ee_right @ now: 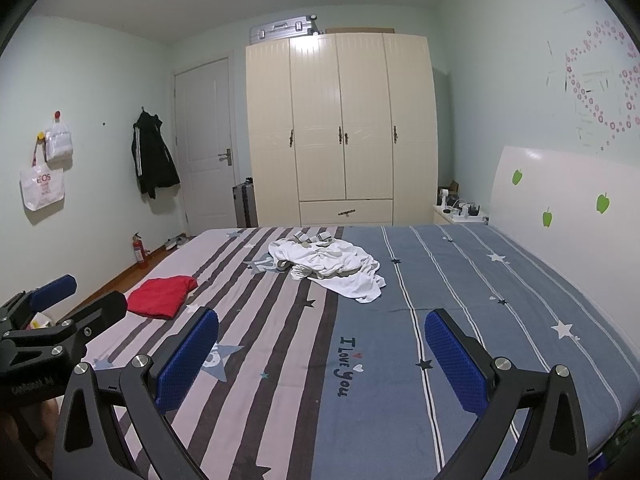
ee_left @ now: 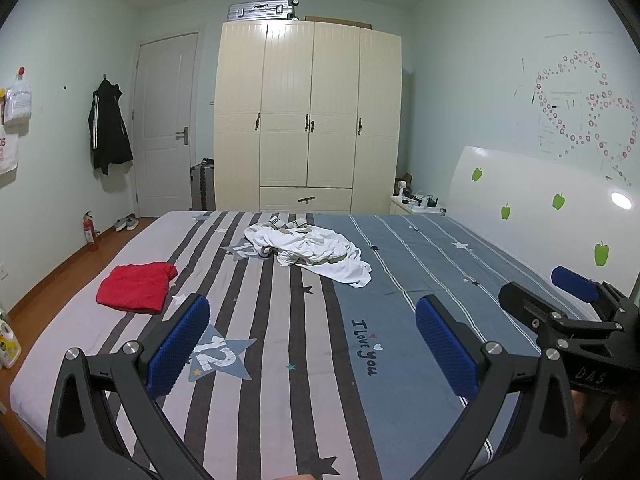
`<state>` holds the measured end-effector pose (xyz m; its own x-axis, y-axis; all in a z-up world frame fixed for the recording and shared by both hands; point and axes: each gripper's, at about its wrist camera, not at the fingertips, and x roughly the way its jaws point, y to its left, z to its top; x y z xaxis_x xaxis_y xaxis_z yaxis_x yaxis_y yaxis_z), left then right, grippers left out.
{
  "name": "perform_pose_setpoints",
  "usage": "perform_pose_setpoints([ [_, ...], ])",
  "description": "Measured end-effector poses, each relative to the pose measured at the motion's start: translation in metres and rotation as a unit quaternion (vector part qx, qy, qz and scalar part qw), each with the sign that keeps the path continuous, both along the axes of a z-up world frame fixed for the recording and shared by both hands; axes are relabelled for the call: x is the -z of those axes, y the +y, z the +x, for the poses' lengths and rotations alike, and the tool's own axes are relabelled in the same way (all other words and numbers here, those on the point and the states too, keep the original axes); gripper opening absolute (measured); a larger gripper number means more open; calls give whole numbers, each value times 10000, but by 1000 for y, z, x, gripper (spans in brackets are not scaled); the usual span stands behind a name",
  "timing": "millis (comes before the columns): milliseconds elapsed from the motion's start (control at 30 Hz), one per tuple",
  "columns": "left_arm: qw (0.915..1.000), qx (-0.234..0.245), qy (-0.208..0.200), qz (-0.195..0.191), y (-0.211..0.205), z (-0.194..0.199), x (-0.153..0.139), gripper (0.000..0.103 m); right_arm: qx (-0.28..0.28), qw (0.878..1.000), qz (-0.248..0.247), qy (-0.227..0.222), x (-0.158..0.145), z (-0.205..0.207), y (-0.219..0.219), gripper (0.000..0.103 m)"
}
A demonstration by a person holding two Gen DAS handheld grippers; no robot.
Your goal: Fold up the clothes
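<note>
Left wrist view puts the crumpled white garment (ee_left: 310,251) straight ahead of the tongs and well beyond them, lying on the striped bed sheet (ee_left: 280,360) where the grey-striped half meets the blue half. Taking the printed "I Love You" lettering (ee_left: 365,347) as landmark, the white heap sits past it, toward the cream wardrobe (ee_left: 308,116), and slightly to its left. The heap's long axis runs slantwise, from its far-left bunched end down to a loose flap at the near right. A folded red garment (ee_left: 134,288) lies well to the left of the lettering, apart from the white heap.

The left gripper (ee_left: 312,344) hangs over the sheet with its blue pads spread wide and nothing between them; the lettering shows in the gap. The right gripper (ee_right: 320,358) is likewise wide and empty, with the lettering just inside its gap, and it shows again at the right edge of the left view. From the right wrist the white garment (ee_right: 328,266) sits almost dead centre, its near flap trailing toward the blue side.

Both tongs appear about equally far from the heap; I judge the right one better placed for the near flap and the left for the bunched far end, each needing a long forward reach.
</note>
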<state>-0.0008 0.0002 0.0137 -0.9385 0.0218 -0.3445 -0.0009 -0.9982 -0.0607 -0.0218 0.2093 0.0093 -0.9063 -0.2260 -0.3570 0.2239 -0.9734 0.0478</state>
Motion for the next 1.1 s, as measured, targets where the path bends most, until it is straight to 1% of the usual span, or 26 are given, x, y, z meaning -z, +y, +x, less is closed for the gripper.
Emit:
perform_pose_setpoints([
  [600,10000,-2,0,-7,-1,-1,-1,102,-12,10000,-28,7,-1,0,1,102],
  [767,10000,11,-33,15,-3,-3,3,102,1,10000,-40,-14,1,0,3,102],
  [867,9999,135,-11,18,-4,-3,9,102,20,10000,4,-12,5,-1,3,102],
  [933,9998,142,-2,-108,-4,-4,17,102,31,10000,27,-30,9,-4,2,102],
  [1033,9993,109,20,-366,-6,-11,36,102,9,9999,18,-122,23,-15,-1,102],
  [1100,9991,107,-7,-418,-13,-21,56,102,20,9997,11,-232,42,-29,-6,102],
])
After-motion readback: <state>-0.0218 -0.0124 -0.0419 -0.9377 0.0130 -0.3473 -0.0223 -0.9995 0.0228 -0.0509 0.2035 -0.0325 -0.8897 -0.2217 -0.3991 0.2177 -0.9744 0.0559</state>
